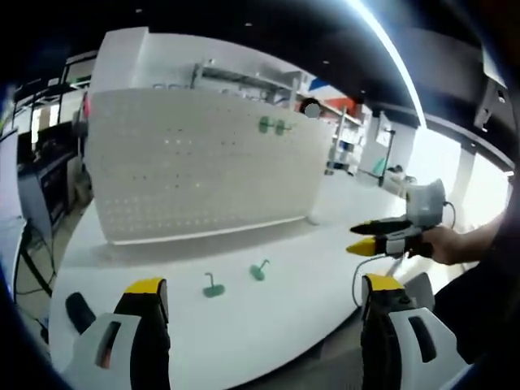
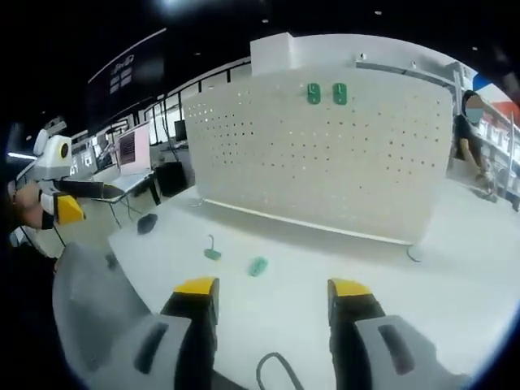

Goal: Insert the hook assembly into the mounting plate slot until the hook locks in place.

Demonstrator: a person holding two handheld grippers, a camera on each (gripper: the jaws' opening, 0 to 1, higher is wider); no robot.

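I am holding my left gripper (image 1: 264, 305) with its jaws spread wide and nothing between them, and my right gripper (image 2: 275, 301) is likewise parted and empty. Neither one is touching anything on the white table (image 1: 268, 325).

Just ahead of both grippers, two green hooks are lying loose on the table near each other: one (image 2: 212, 251) with its thin stem sticking up from a flat base, the other (image 2: 258, 266) lying lower beside it. In the left gripper view the same pair (image 1: 214, 286) (image 1: 259, 270) is sitting just beyond my jaws, and my right gripper is coming in from the right, held in my hand.

Further ahead, the white pegboard (image 2: 325, 154) is standing upright, well apart from the loose hooks. Two green hooks (image 2: 325, 93) are already sitting side by side near its top edge.

I judge I am at the very start of a pick. Next I need to bring one gripper down around a loose hook, close on it squarely, then carry it to a free slot.
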